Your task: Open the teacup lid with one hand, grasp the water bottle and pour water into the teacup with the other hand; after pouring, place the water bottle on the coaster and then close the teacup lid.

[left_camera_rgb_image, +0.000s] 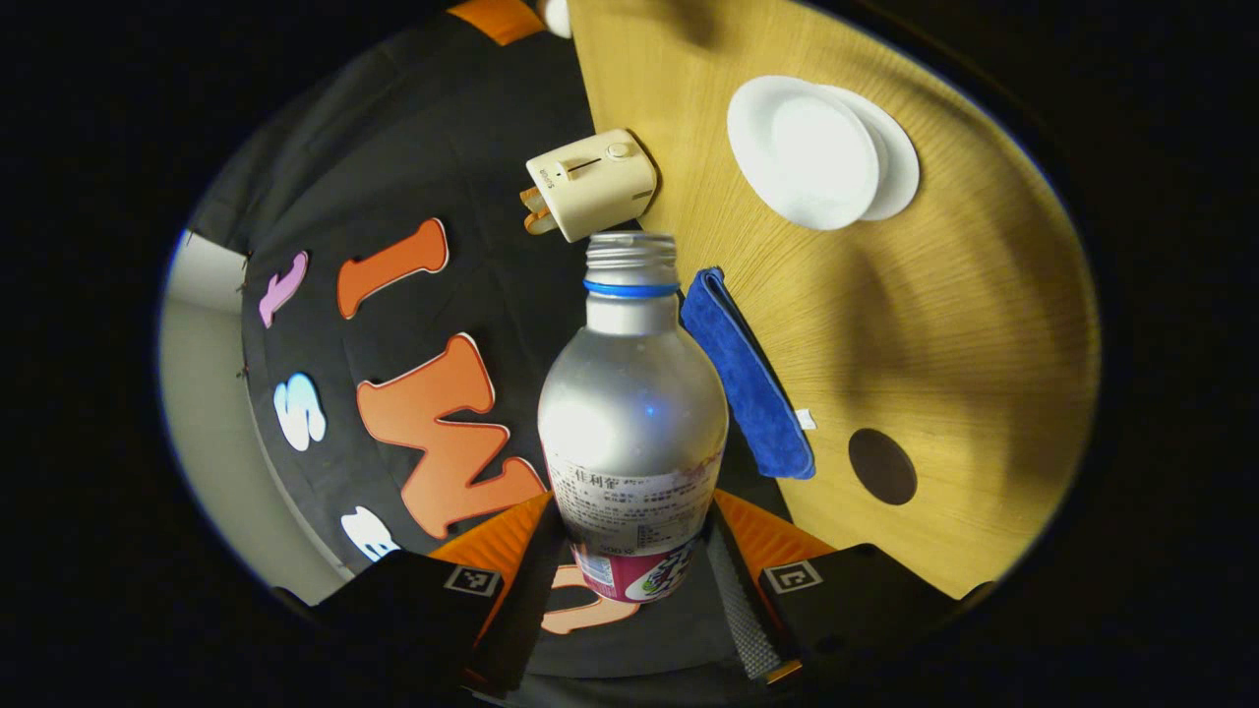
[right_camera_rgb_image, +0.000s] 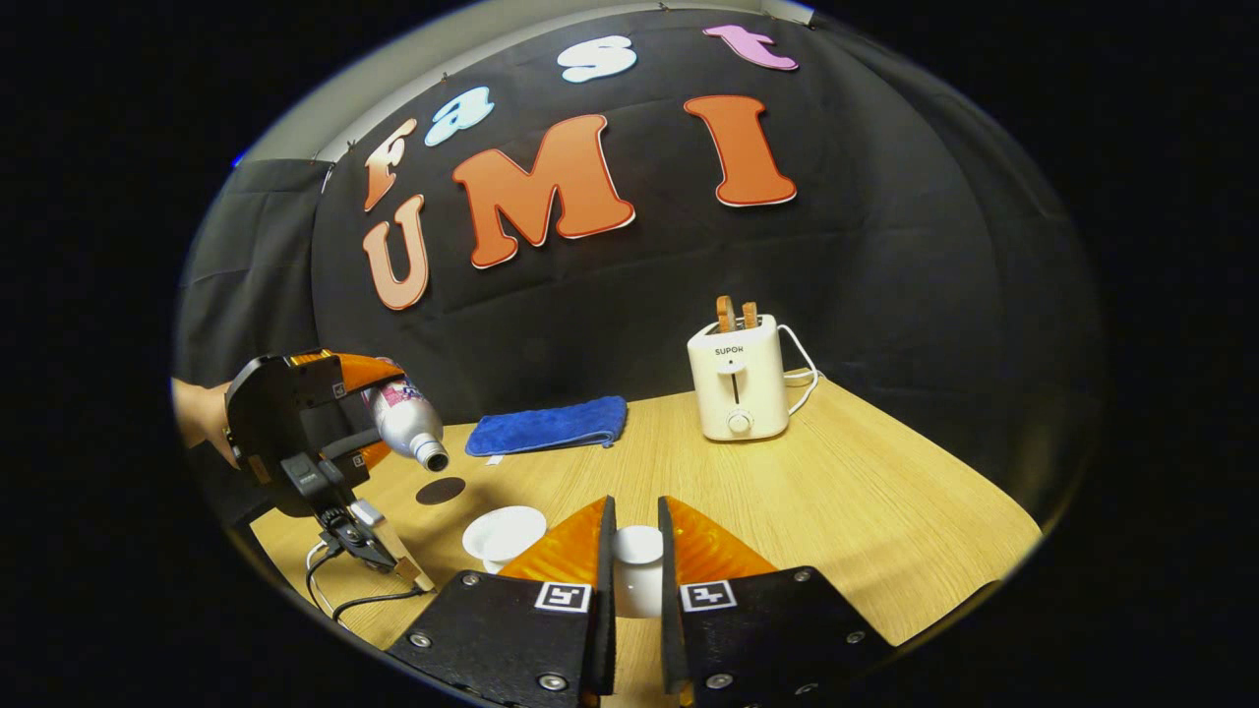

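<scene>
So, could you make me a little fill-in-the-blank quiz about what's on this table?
The left gripper grips the water bottle, whose cap is ___.
The folded cloth on the table is coloured ___.
The toaster holds ___ slices.
Missing words: off; blue; two.

Recording booth: black cloth wall (right_camera_rgb_image: 885, 295), wooden table (right_camera_rgb_image: 866, 492).

Cloth (right_camera_rgb_image: 549, 426) between coaster (right_camera_rgb_image: 440, 490) and toaster (right_camera_rgb_image: 738, 378)
</scene>
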The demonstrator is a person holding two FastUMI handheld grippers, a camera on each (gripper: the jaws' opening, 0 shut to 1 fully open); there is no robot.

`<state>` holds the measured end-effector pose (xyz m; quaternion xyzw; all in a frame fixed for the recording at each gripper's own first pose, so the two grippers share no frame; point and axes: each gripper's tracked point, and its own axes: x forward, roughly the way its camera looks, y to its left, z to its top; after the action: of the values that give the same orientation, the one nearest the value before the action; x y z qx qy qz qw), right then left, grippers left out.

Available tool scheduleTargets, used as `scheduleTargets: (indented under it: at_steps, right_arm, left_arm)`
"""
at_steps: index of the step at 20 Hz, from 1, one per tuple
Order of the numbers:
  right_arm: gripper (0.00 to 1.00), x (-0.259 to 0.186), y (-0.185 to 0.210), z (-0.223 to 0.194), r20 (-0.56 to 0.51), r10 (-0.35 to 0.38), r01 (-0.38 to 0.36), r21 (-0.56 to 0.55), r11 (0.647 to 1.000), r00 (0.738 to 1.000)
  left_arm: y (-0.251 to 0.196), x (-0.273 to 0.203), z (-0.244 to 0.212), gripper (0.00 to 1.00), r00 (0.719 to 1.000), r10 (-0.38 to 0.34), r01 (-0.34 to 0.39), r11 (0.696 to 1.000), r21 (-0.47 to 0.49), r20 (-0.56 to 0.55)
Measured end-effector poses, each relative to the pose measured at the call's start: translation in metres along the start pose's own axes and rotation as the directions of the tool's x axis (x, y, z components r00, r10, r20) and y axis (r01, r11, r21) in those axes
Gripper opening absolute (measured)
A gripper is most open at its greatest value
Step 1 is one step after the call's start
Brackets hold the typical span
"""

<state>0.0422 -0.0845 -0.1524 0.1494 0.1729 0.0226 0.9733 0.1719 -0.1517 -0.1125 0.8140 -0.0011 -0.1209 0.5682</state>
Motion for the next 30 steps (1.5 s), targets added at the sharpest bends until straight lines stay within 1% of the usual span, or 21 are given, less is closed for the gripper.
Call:
scheduleTargets:
  at_steps: [1,3,4,5,6,8,9,10,14,15,16,17,18,21,23,24,26,27,28,29,30]
  right_arm:
    - [0.19,0.001,0.002,0.001,-0.001,0.005,-0.005,-0.001,1.000,1.000]
    - [0.19,0.003,0.008,0.002,0.000,0.014,-0.014,-0.001,1.000,1.000]
    - [0.19,0.004,0.012,0.003,0.001,0.020,-0.020,-0.002,1.000,1.000]
    - [0.19,0.006,0.016,0.004,0.005,0.026,-0.026,0.001,1.000,1.000]
    - [0.19,0.008,0.021,0.004,0.005,0.038,-0.038,0.006,0.999,0.999]
    - [0.19,0.012,0.031,0.005,0.005,0.063,-0.064,0.022,0.998,0.998]
    - [0.19,0.015,0.036,0.004,0.002,0.075,-0.075,0.026,0.997,0.997]
    - [0.19,0.017,0.041,0.005,-0.002,0.085,-0.085,0.025,0.996,0.996]
    - [0.19,0.030,0.068,0.006,-0.004,0.135,-0.135,0.017,0.991,0.991]
    - [0.19,0.033,0.074,0.006,-0.004,0.146,-0.146,0.011,0.989,0.989]
    - [0.19,0.036,0.080,0.007,-0.003,0.156,-0.156,0.007,0.988,0.988]
    - [0.19,0.039,0.086,0.008,-0.002,0.166,-0.166,0.006,0.986,0.986]
    - [0.19,0.043,0.092,0.008,0.001,0.173,-0.173,0.007,0.985,0.985]
    - [0.19,0.054,0.108,0.004,-0.004,0.198,-0.198,0.000,0.980,0.980]
    - [0.19,0.062,0.114,-0.001,-0.012,0.206,-0.206,-0.013,0.978,0.978]
    - [0.19,0.066,0.116,-0.006,-0.019,0.208,-0.208,-0.020,0.978,0.978]
    - [0.19,0.073,0.120,-0.015,-0.034,0.208,-0.209,-0.030,0.977,0.978]
    - [0.19,0.077,0.122,-0.021,-0.047,0.206,-0.208,-0.028,0.978,0.977]
    - [0.19,0.080,0.123,-0.028,-0.059,0.203,-0.205,-0.029,0.978,0.977]
    - [0.19,0.083,0.123,-0.034,-0.069,0.198,-0.201,-0.035,0.979,0.978]
    - [0.19,0.085,0.123,-0.037,-0.072,0.192,-0.196,-0.044,0.980,0.979]
  left_arm:
    - [0.001,-0.002,0.001,0.80,1.000,-0.002,0.003,0.999,-0.044,0.004]
    - [0.007,-0.004,0.001,0.82,1.000,0.024,-0.023,0.993,-0.117,0.013]
    - [0.009,-0.004,0.000,0.82,0.999,0.036,-0.033,0.986,-0.161,0.014]
    - [0.008,-0.006,-0.002,0.80,0.999,0.039,-0.036,0.976,-0.213,0.011]
    - [0.005,-0.008,-0.005,0.80,0.999,0.031,-0.028,0.962,-0.272,0.007]
    - [0.004,-0.009,-0.015,0.82,1.000,0.019,-0.025,0.917,-0.398,-0.018]
    - [0.006,-0.011,-0.022,0.79,0.999,0.022,-0.035,0.891,-0.452,-0.034]
    - [0.008,-0.013,-0.028,0.82,0.999,0.028,-0.047,0.863,-0.502,-0.045]
    - [0.007,-0.020,-0.052,0.81,0.997,-0.001,-0.053,0.746,-0.664,-0.081]
    - [0.009,-0.022,-0.058,0.78,0.996,0.006,-0.070,0.714,-0.696,-0.093]
    - [0.011,-0.024,-0.064,0.78,0.995,0.017,-0.085,0.678,-0.730,-0.101]
    - [0.015,-0.025,-0.070,0.78,0.994,0.026,-0.097,0.631,-0.770,-0.104]
    - [0.016,-0.023,-0.073,0.81,0.995,0.024,-0.094,0.574,-0.813,-0.097]
    - [0.017,-0.018,-0.096,0.81,0.993,0.009,-0.115,0.375,-0.920,-0.120]
    - [0.015,-0.011,-0.109,0.81,0.992,-0.002,-0.123,0.233,-0.965,-0.127]
    - [0.012,-0.005,-0.115,0.81,0.991,-0.013,-0.127,0.156,-0.980,-0.130]
    - [0.001,0.001,-0.121,0.81,0.991,-0.035,-0.127,0.040,-0.991,-0.128]
    - [-0.009,0.002,-0.118,0.81,0.993,-0.061,-0.103,0.000,-0.995,-0.103]
    - [-0.017,0.006,-0.120,0.81,0.993,-0.071,-0.098,-0.039,-0.994,-0.095]
    - [-0.020,0.010,-0.120,0.82,0.994,-0.087,-0.078,-0.069,-0.995,-0.072]
    - [-0.027,0.013,-0.120,0.79,0.993,-0.098,-0.074,-0.096,-0.993,-0.065]
